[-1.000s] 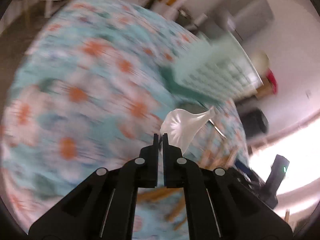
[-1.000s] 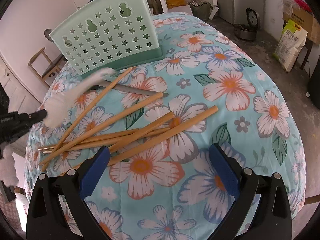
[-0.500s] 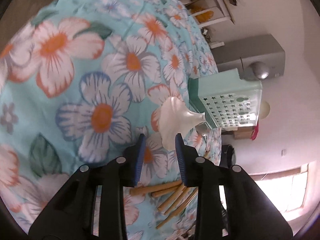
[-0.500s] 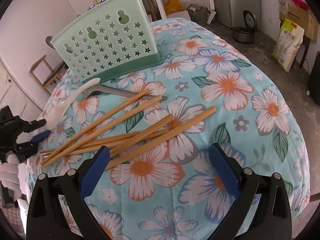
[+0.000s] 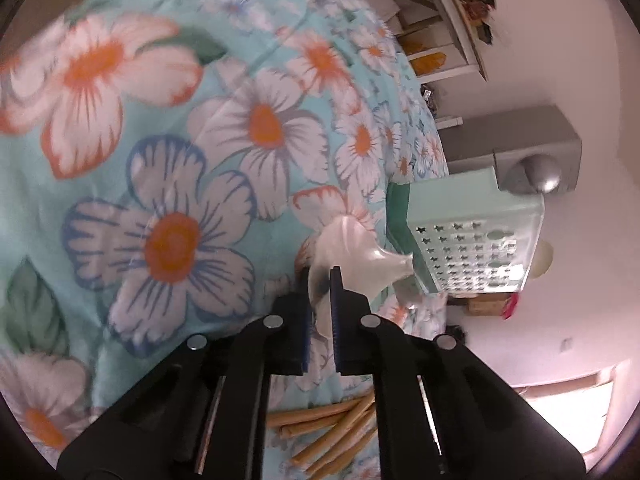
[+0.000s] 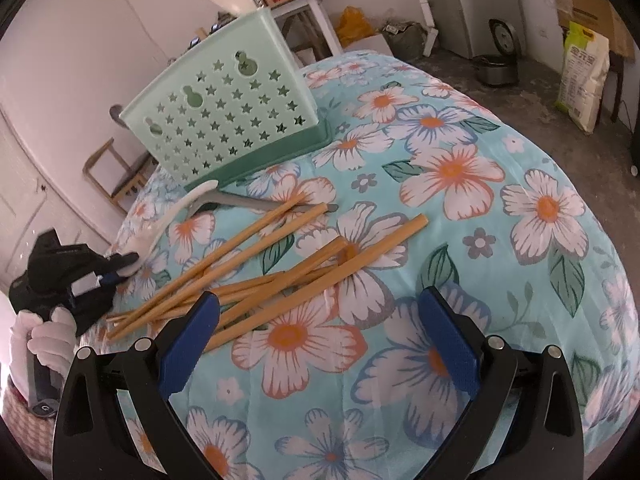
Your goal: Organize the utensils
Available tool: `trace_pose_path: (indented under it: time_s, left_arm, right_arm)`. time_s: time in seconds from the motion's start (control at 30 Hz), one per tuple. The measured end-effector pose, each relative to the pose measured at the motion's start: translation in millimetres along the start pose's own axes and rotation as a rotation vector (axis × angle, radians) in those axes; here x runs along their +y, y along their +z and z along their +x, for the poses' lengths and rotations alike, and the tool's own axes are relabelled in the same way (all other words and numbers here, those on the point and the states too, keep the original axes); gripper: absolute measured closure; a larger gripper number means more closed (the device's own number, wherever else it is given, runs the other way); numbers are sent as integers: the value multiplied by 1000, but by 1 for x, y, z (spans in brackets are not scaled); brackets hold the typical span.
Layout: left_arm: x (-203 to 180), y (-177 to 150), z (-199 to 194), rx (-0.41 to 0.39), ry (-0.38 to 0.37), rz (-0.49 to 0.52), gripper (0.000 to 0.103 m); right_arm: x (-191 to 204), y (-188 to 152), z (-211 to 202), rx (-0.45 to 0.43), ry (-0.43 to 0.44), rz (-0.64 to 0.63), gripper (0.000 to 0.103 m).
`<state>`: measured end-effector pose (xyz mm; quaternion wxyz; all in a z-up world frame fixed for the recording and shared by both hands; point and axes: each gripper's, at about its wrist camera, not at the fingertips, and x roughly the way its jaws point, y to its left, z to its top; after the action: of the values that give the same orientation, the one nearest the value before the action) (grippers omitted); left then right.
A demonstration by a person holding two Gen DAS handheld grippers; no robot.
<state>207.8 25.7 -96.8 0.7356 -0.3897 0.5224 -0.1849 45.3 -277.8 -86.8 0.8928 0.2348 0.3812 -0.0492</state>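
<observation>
A white plastic spoon lies on the flowered tablecloth, its handle toward the mint-green star-holed utensil basket. My left gripper is closing, and the rim of the spoon's bowl sits pinched between its pads. In the right wrist view the same spoon runs from the left gripper up to the basket. My right gripper hangs open above the near ends of several bamboo chopsticks, with nothing between its fingers.
A grey-handled utensil lies under the chopsticks in front of the basket. Another white spoon stands in the basket. A gloved hand holds the left gripper at the table's left edge. Chairs, sacks and a fridge surround the table.
The left gripper carried the spoon down, rolled, opened with the spoon lying on the cloth, and has now closed on its bowl again. The right gripper has stayed in place, open.
</observation>
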Motion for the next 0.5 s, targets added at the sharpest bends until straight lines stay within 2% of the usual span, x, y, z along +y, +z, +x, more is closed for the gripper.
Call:
trace_pose_path:
  time_s: [0.1,0.17,0.27,0.5]
  left_arm:
    - [-9,1,-16,-40,75,136,96]
    - [-17,2,-28,-77,135,234,96]
    - [-23,3,-42,-125,190,331,96]
    - [-15,4,-50,-167,204,374,95]
  right_arm:
    - [10,5,-9,-12,-31,-61,6]
    - [26,11,-17,-59,-56,-164,7]
    - [60,22,-27,-157,-99,-373,10]
    - [137,33,15,-215,-230,-878,26]
